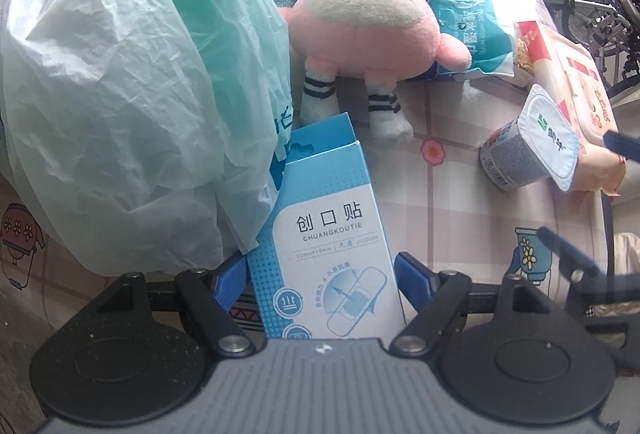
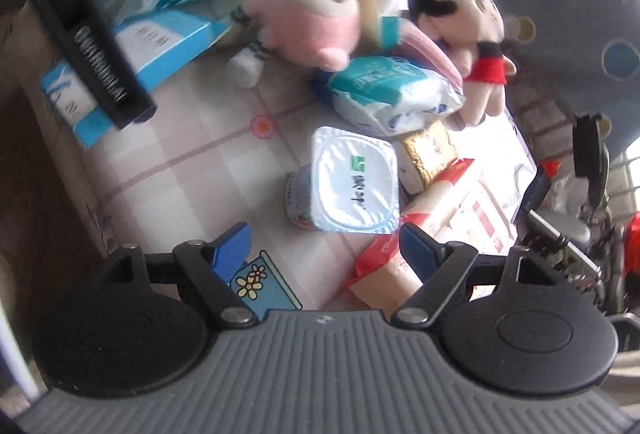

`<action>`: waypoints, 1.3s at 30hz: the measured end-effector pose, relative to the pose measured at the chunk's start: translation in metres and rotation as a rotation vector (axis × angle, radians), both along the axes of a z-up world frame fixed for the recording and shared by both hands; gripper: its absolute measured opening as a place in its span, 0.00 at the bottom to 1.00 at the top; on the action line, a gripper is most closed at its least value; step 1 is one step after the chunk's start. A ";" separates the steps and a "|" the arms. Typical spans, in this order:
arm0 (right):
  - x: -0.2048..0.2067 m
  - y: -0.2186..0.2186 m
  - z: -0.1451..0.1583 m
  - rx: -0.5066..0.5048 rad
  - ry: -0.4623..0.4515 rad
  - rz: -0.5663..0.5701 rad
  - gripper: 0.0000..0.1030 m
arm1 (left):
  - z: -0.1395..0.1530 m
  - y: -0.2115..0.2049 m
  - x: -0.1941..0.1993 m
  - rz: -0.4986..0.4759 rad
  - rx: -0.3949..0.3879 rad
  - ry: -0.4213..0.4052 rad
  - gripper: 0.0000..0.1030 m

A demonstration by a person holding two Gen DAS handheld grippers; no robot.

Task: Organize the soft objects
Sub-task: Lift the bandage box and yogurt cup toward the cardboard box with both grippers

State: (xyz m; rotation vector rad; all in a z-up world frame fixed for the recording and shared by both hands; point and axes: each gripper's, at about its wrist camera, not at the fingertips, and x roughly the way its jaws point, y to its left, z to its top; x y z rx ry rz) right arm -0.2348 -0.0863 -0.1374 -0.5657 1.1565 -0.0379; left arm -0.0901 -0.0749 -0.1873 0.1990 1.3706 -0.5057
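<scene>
Cardboard box sits clamped in the left tool; right tool gapes empty, and could topple the cup.

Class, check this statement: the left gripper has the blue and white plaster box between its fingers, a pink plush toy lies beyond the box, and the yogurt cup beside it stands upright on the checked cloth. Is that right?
Not quite. The yogurt cup lies tipped on its side, foil lid facing sideways, as the left wrist view shows. The rest holds: the plaster box sits between the left gripper fingers, with the pink plush toy beyond it.
</scene>
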 end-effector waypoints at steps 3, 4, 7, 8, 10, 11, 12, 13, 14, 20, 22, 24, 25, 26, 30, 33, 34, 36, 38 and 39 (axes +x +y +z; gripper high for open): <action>0.016 -0.014 0.004 0.020 0.004 0.028 0.87 | 0.000 0.006 -0.001 -0.001 0.000 0.014 0.77; 0.023 -0.017 0.003 0.029 0.018 0.052 0.87 | 0.000 0.007 -0.003 0.000 -0.001 0.015 0.77; 0.059 -0.035 -0.012 0.087 0.136 0.076 0.87 | 0.000 0.007 -0.004 0.008 -0.001 0.015 0.77; 0.071 -0.043 -0.019 0.113 0.185 0.063 0.86 | 0.000 0.006 -0.004 0.013 -0.002 0.016 0.77; 0.081 -0.050 -0.027 0.165 0.232 0.036 0.83 | -0.002 0.000 -0.003 0.020 0.005 0.018 0.77; 0.085 -0.053 -0.029 0.190 0.248 0.024 0.78 | -0.003 -0.001 -0.003 0.023 0.008 0.023 0.77; 0.088 -0.056 -0.031 0.212 0.264 0.011 0.73 | -0.005 -0.003 -0.002 0.031 0.010 0.036 0.77; 0.091 -0.058 -0.033 0.232 0.281 -0.005 0.63 | -0.007 -0.005 -0.001 0.044 0.013 0.042 0.77; 0.093 -0.061 -0.035 0.253 0.294 -0.021 0.60 | -0.007 -0.006 -0.001 0.054 0.016 0.040 0.77; 0.095 -0.066 -0.034 0.299 0.293 -0.056 0.59 | -0.009 -0.017 -0.001 0.114 0.058 0.026 0.75; 0.094 -0.067 -0.032 0.327 0.299 -0.073 0.59 | -0.008 -0.021 -0.003 0.128 0.065 0.022 0.75; 0.091 -0.070 -0.027 0.345 0.296 -0.073 0.59 | -0.005 -0.022 -0.006 0.141 0.059 0.021 0.75; 0.089 -0.074 -0.024 0.350 0.293 -0.068 0.59 | -0.001 -0.026 -0.008 0.139 0.057 0.017 0.75; 0.085 -0.075 -0.020 0.354 0.290 -0.065 0.59 | 0.002 -0.028 -0.011 0.133 0.053 0.015 0.74; 0.076 -0.079 0.002 0.382 0.278 -0.058 0.59 | 0.020 -0.042 -0.021 0.106 0.040 0.008 0.74; 0.073 -0.085 0.025 0.389 0.262 -0.058 0.59 | 0.040 -0.049 -0.026 0.100 0.014 0.004 0.74; 0.072 -0.088 0.032 0.391 0.257 -0.062 0.59 | 0.048 -0.052 -0.028 0.097 0.008 0.000 0.74; 0.069 -0.094 0.053 0.395 0.236 -0.071 0.59 | 0.064 -0.057 -0.029 0.092 -0.001 -0.012 0.74; 0.072 -0.100 0.072 0.397 0.207 -0.079 0.59 | 0.080 -0.056 -0.028 0.098 -0.012 -0.025 0.74; 0.074 -0.102 0.082 0.399 0.190 -0.080 0.59 | 0.090 -0.052 -0.025 0.102 -0.021 -0.034 0.74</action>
